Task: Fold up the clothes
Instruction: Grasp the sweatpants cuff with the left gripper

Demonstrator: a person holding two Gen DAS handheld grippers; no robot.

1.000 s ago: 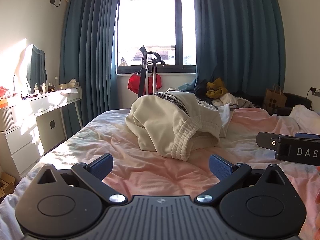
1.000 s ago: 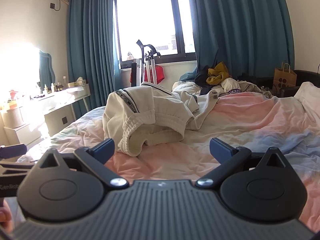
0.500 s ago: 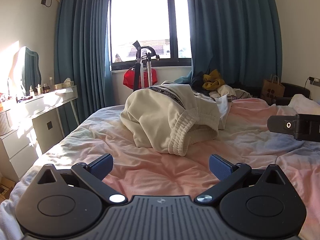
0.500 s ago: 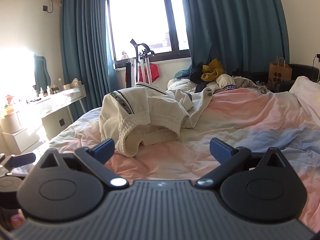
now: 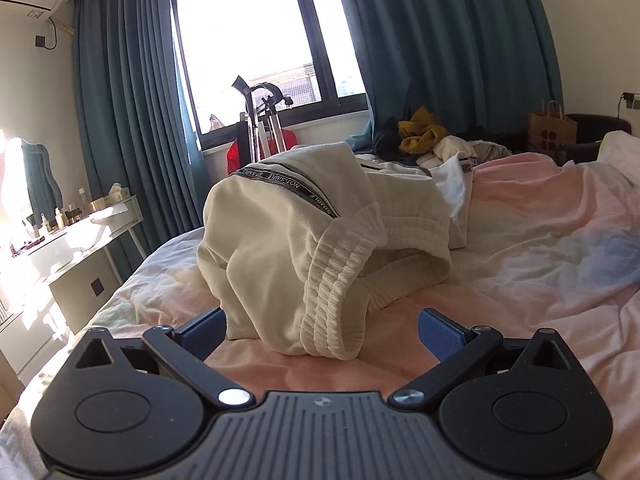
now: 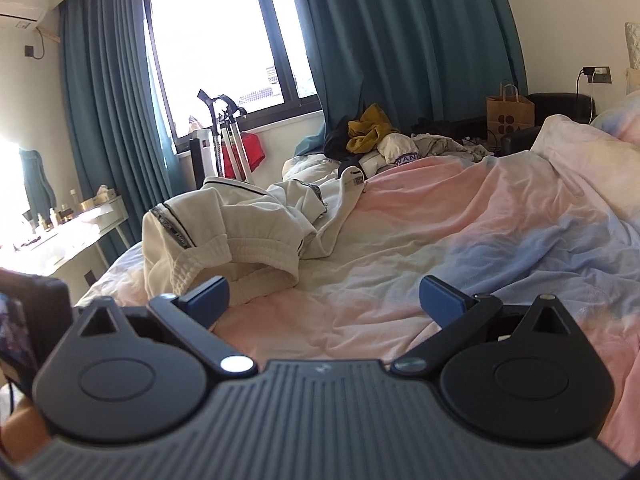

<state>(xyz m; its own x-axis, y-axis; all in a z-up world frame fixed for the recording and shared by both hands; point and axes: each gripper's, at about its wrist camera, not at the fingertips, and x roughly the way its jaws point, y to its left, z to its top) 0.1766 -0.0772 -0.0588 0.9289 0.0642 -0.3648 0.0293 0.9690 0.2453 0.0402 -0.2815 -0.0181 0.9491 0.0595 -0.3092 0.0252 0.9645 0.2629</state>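
Cream sweatpants (image 5: 320,240) are heaped in a loose mound on the bed (image 5: 540,280), toward its left side as seen from both wrist views. A dark band with white lettering (image 5: 288,184) runs over the top of the mound, and the ribbed elastic waistband (image 5: 332,312) hangs down at the near edge, resting on the pink sheet. In the right wrist view the same garment (image 6: 224,236) is seen left of centre, with a pale sleeve-like part trailing away toward the far end of the bed.

Surroundings are noted as follows. A pile of mixed clothing (image 5: 424,136), with a mustard-yellow piece on top, lies at the far end of the bed below the teal curtains (image 5: 440,40). A brown paper bag (image 6: 510,114) stands near the right wall. A white dressing table (image 5: 76,236) carrying small bottles stands left of the bed. A stand with a red item (image 5: 260,132) is placed before the window. Nothing lies on the sheet between either gripper and the garment.

The left gripper (image 5: 320,328) is held low over the sheet and level, its jaws spread wide, with the waistband directly ahead between the blue pads (image 5: 438,330). The right gripper (image 6: 324,300) is likewise spread wide and empty, with bare sheet ahead of it and the garment off its left pad
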